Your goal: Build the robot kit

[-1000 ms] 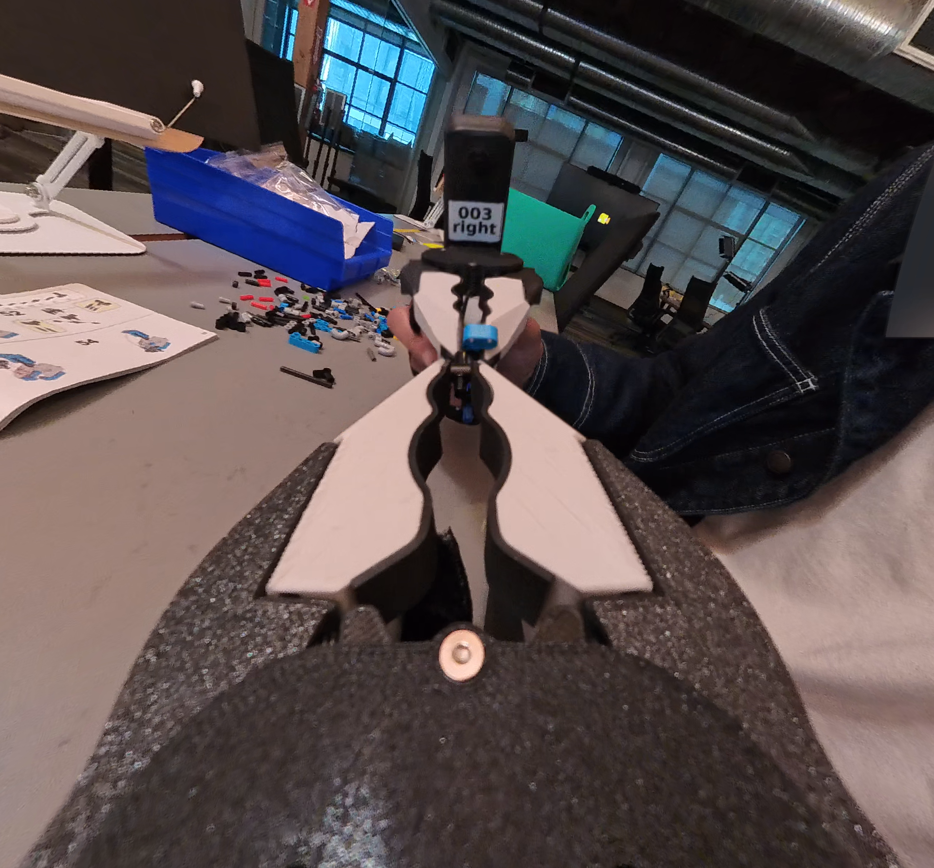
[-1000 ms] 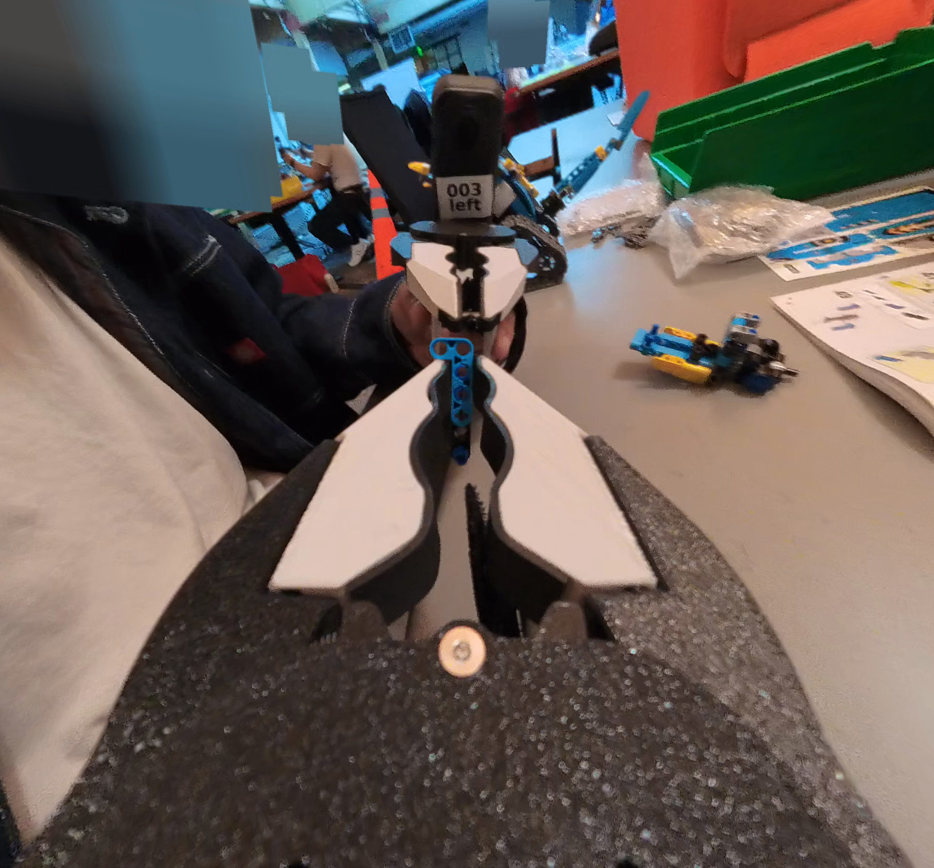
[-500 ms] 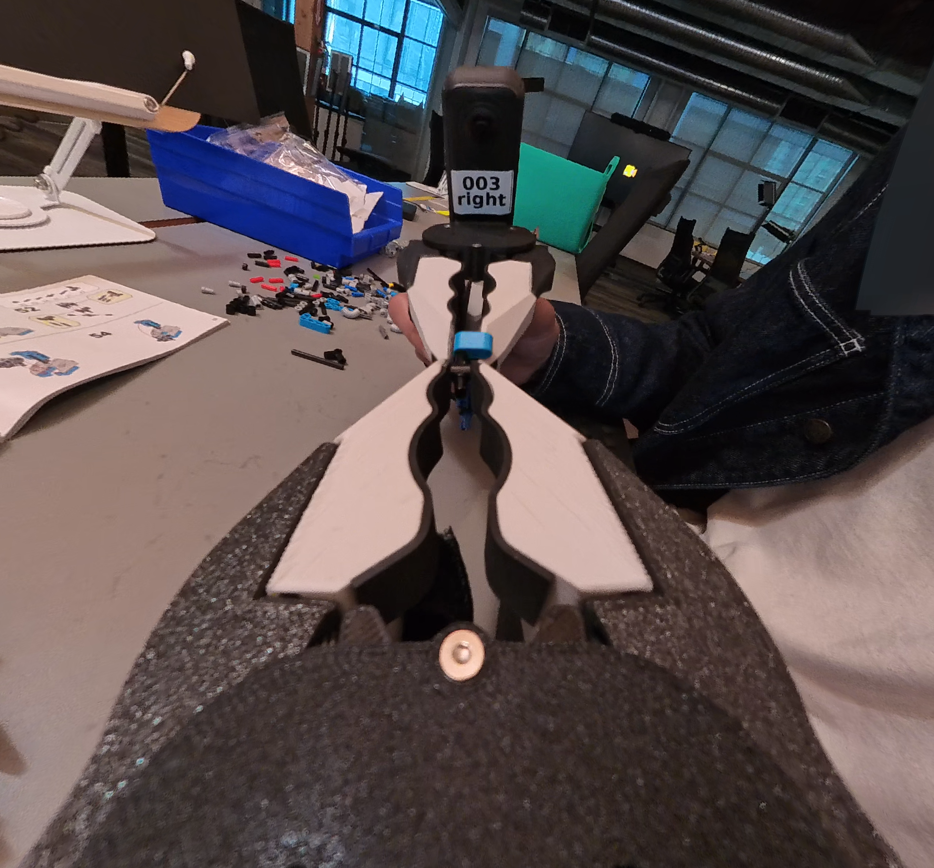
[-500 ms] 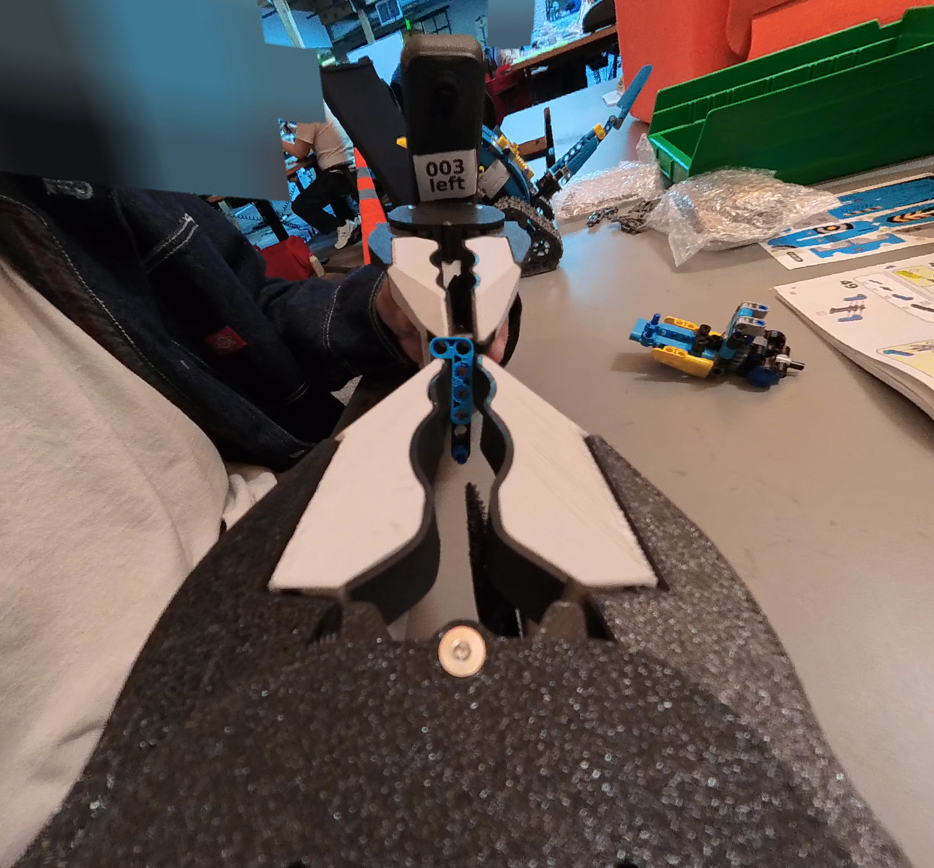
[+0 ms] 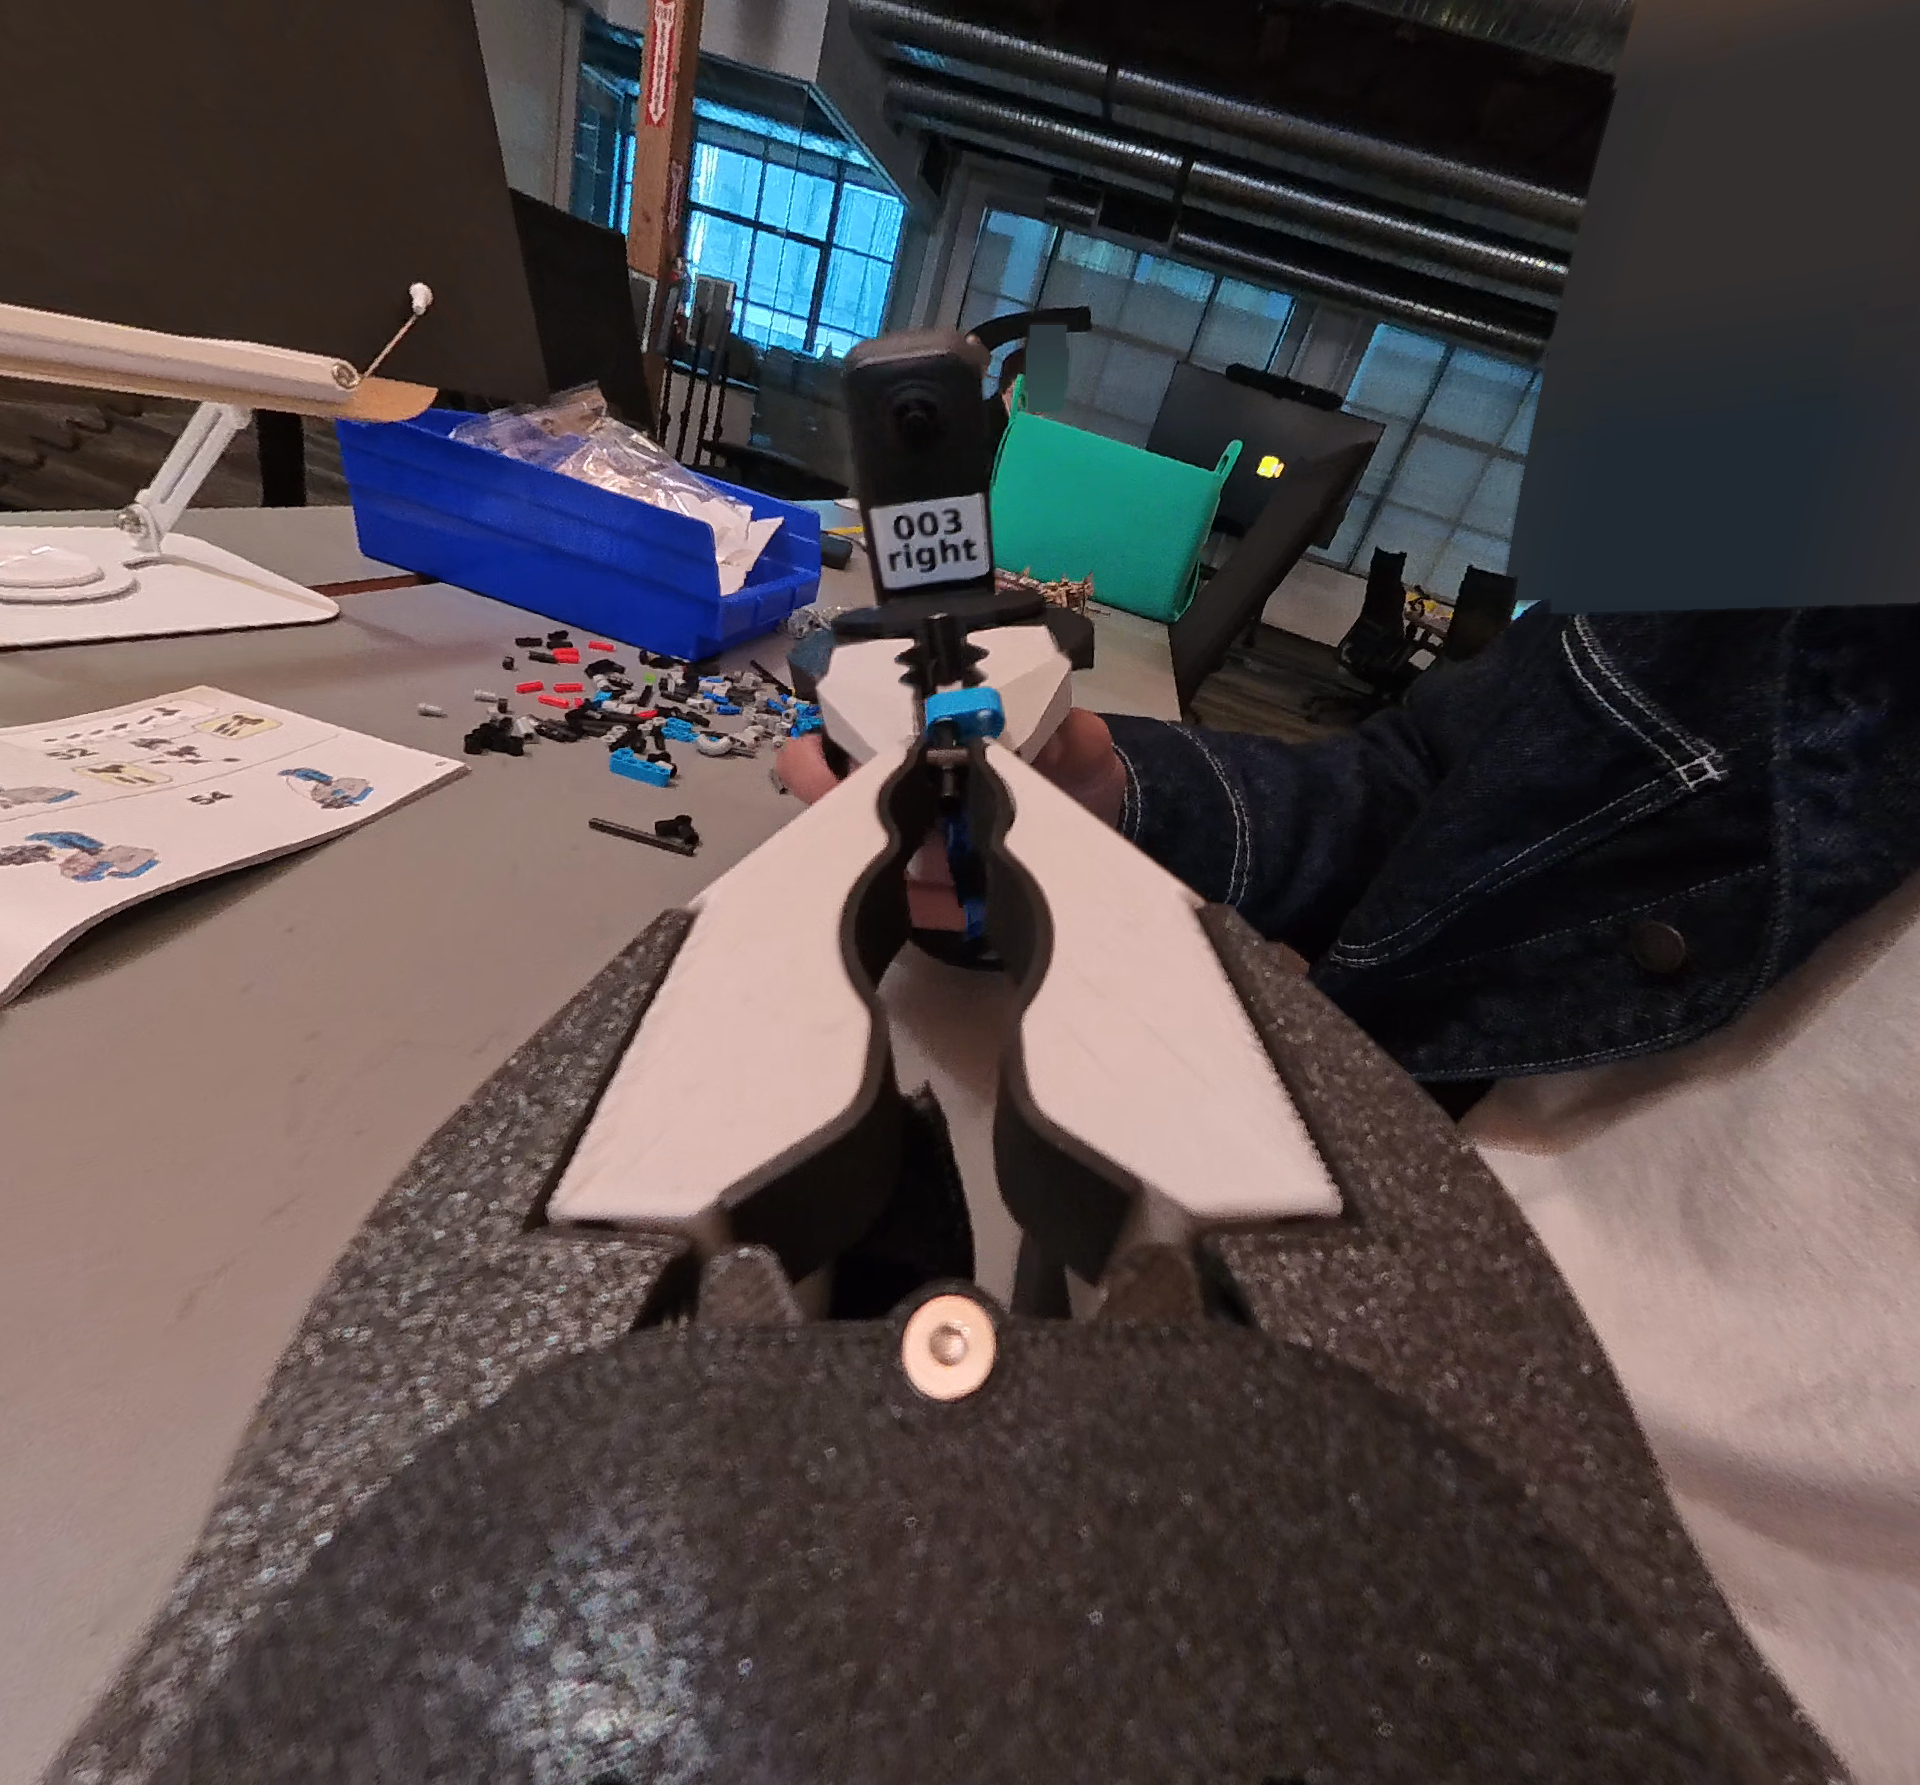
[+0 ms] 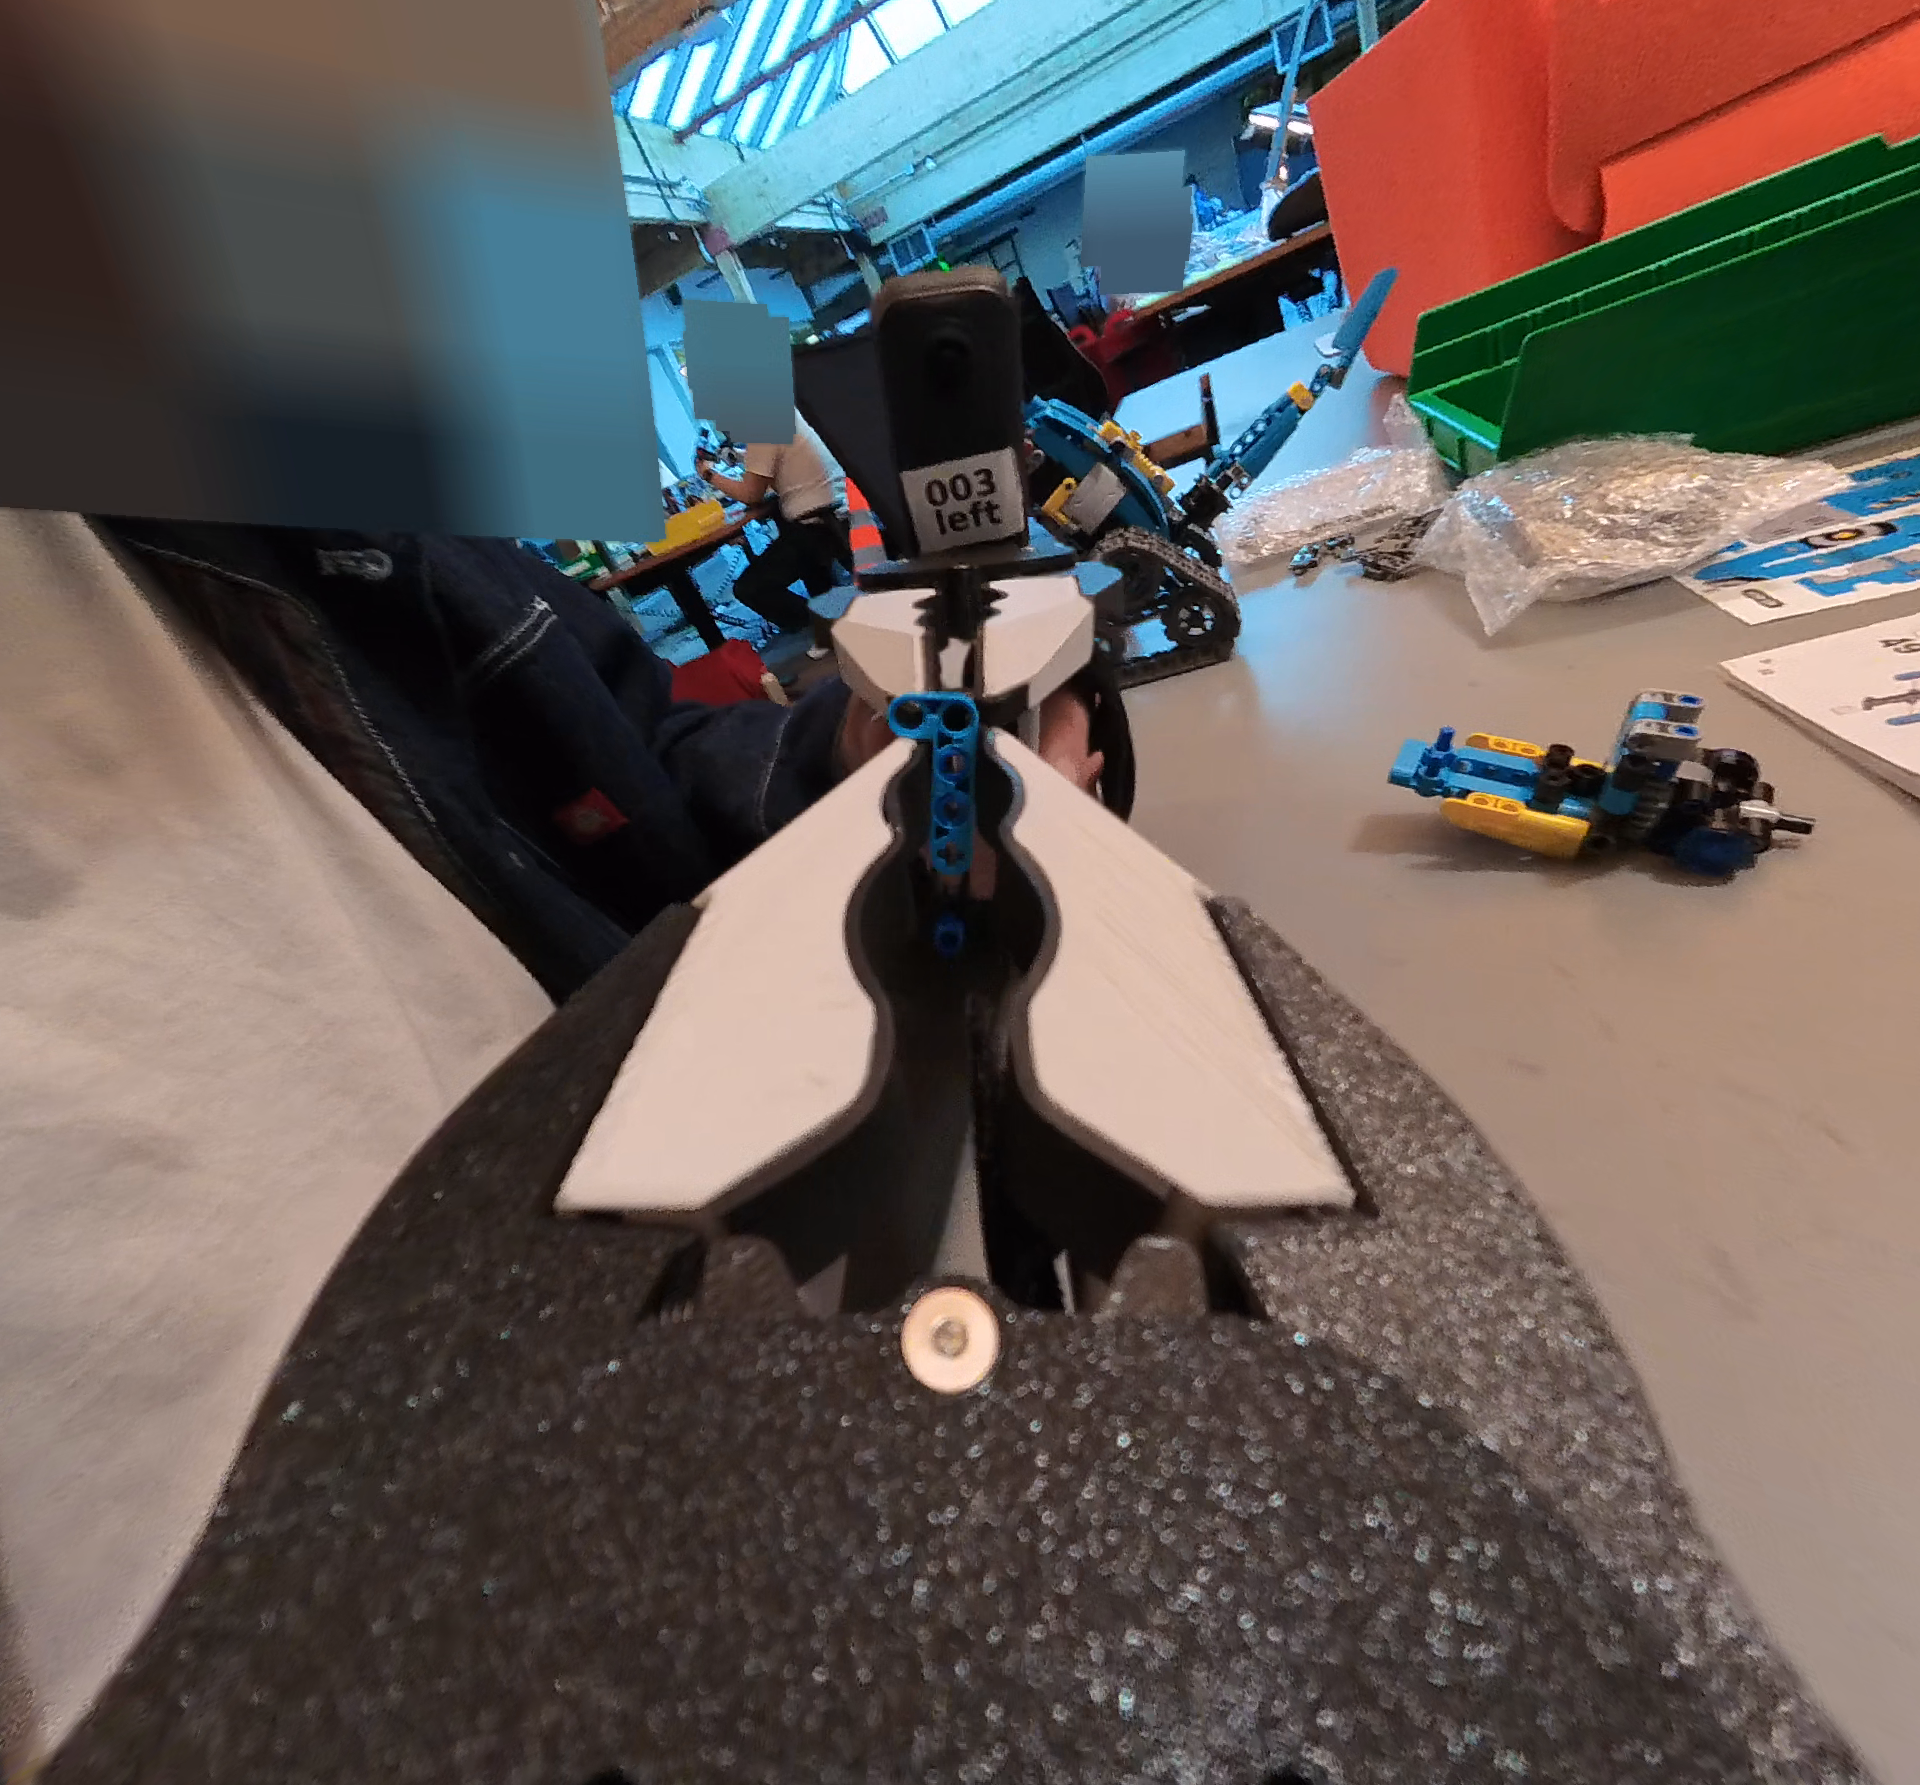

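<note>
The two grippers face each other tip to tip above the near edge of the grey table point(image 5: 312, 1060). The right gripper point(image 6: 948, 779) has its jaws pressed together on a blue perforated beam point(image 6: 943, 800), which stands upright between the tips with its angled top end poking above them. The left gripper point(image 5: 951, 769) is likewise closed at the tips; a small dark piece sits there against the beam's blue end point(image 5: 961, 712), but whether the left gripper pinches it or the beam I cannot tell.

Far left in the left wrist view lie a scatter of small loose parts point(image 5: 644, 707), a blue bin point(image 5: 561, 530) behind them and an open instruction booklet point(image 5: 177, 800) near the left edge. In the right wrist view a small blue-and-yellow model point(image 6: 1590, 790) rests well apart to the right, with bare tabletop between it and the grippers.
</note>
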{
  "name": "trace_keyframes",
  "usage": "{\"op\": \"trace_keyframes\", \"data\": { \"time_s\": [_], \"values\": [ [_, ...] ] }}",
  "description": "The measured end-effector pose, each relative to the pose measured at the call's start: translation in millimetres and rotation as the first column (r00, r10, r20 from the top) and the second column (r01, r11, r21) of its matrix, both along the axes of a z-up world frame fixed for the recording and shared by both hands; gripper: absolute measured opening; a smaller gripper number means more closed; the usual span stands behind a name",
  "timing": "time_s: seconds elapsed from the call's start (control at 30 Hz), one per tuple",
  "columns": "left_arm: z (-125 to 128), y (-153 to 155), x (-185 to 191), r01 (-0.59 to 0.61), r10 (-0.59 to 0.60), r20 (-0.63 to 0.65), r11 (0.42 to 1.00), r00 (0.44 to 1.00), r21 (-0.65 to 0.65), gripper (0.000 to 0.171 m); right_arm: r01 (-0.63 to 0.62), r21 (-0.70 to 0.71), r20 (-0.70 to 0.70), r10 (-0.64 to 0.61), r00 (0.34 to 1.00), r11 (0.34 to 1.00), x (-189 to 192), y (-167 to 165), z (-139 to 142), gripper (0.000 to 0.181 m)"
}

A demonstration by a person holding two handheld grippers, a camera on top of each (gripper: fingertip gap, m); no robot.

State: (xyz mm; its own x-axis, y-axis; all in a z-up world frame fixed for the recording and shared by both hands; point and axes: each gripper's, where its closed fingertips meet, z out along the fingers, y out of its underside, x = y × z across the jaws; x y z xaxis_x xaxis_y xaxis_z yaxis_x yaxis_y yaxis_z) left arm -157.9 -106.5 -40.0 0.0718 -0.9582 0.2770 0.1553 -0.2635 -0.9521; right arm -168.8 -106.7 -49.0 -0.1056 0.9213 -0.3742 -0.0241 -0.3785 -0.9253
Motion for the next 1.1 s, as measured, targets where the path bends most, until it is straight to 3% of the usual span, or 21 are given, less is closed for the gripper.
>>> {"op": "trace_keyframes", "data": {
  "time_s": [0.1,0.4,0.5,0.57,0.63,0.7,0.77,0.83,0.93,1.1],
  "values": [
    [-6.0,1.0,3.3,-0.025,0.026,-0.043,0.999,0.999,0.029,0.006,-0.001,-0.005,0.020,0.001,1.000,1.000,2.6,-0.1,-4.9,0.006],
    [-9.0,5.4,3.3,0.021,-0.024,-0.038,0.997,0.999,-0.080,0.006,-0.010,-0.009,0.055,0.011,0.998,1.000,3.2,3.5,-9.5,0.007],
    [-16.8,7.4,3.7,0.001,-0.006,-0.092,0.998,0.996,-0.059,0.007,0.036,0.030,0.147,-0.040,0.988,0.999,5.7,12.7,-20.4,0.007],
    [-26.5,15.1,2.8,-0.061,0.059,-0.165,0.998,0.985,-0.008,0.007,0.063,0.063,0.283,-0.079,0.956,0.996,13.2,18.5,-37.7,0.007],
    [-41.6,31.0,-2.0,-0.154,0.153,-0.251,0.988,0.956,0.015,0.007,0.049,0.103,0.522,-0.096,0.847,0.993,31.3,19.0,-62.6,0.007],
    [-57.5,39.0,-2.1,-0.186,0.174,-0.325,0.982,0.930,-0.006,0.007,0.001,0.194,0.773,-0.153,0.616,0.981,61.8,17.6,-90.4,0.008],
    [-61.5,36.1,2.3,-0.166,0.157,-0.352,0.986,0.923,0.004,0.007,-0.077,0.234,0.897,-0.184,0.402,0.969,85.0,11.7,-108.9,0.008],
    [-62.6,28.8,6.5,-0.138,0.150,-0.369,0.989,0.917,0.058,0.007,-0.133,0.209,0.945,-0.166,0.281,0.969,96.9,3.8,-123.0,0.008],
    [-66.3,24.3,10.1,-0.121,0.152,-0.398,0.987,0.905,0.103,0.007,-0.157,0.192,0.953,-0.146,0.264,0.969,99.4,-1.9,-131.8,0.008],
    [-62.1,32.6,4.0,-0.157,0.157,-0.358,0.987,0.920,0.031,0.007,-0.149,0.204,0.954,-0.162,0.252,0.968,103.1,-2.1,-133.9,0.008]
  ]
}}
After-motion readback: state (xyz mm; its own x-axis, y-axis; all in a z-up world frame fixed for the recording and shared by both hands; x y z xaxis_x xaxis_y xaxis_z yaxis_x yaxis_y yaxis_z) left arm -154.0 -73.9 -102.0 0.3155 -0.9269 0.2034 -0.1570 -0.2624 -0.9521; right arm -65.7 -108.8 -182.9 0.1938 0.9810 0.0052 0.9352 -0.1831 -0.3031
